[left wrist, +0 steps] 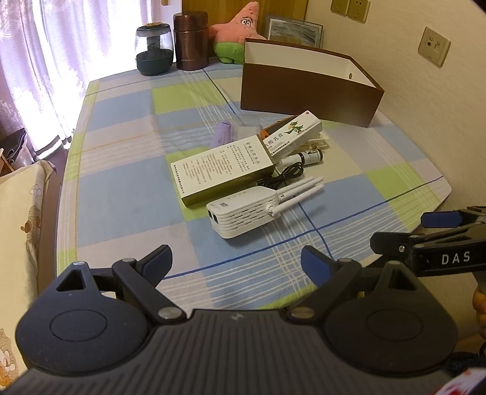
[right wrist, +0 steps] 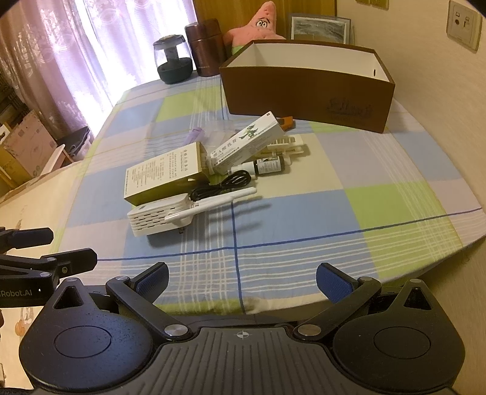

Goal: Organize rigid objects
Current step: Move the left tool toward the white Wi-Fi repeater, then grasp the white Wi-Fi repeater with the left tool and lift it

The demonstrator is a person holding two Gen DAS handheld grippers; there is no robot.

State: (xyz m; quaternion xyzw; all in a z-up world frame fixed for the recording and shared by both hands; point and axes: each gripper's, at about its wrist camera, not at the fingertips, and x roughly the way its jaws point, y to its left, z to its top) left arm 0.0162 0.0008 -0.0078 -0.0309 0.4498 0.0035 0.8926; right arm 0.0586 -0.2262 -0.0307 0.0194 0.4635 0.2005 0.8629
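A pile of items lies mid-table: a white router with antennas (left wrist: 243, 212) (right wrist: 164, 215), a flat white-and-gold box (left wrist: 224, 168) (right wrist: 165, 174), a green-printed medicine box (left wrist: 293, 132) (right wrist: 249, 139), a small dark bottle (left wrist: 309, 157) (right wrist: 268, 165), a black cable (left wrist: 285, 176) (right wrist: 224, 183), a purple tube (left wrist: 223, 133) (right wrist: 194, 135) and a cream plastic piece (right wrist: 288, 145). An open brown box (left wrist: 306, 88) (right wrist: 306, 91) stands behind them. My left gripper (left wrist: 237, 264) (right wrist: 51, 246) is open and empty near the front edge. My right gripper (right wrist: 241, 279) (left wrist: 407, 231) is open and empty beside it.
A checked cloth covers the table (left wrist: 121, 188) (right wrist: 364, 182). At the back stand a dark glass jar (left wrist: 153, 50) (right wrist: 173, 60), a brown canister (left wrist: 191, 41) (right wrist: 206, 47), a pink star plush (left wrist: 237, 30) (right wrist: 261, 24) and a framed picture (left wrist: 294, 30) (right wrist: 319, 27). A wall is on the right.
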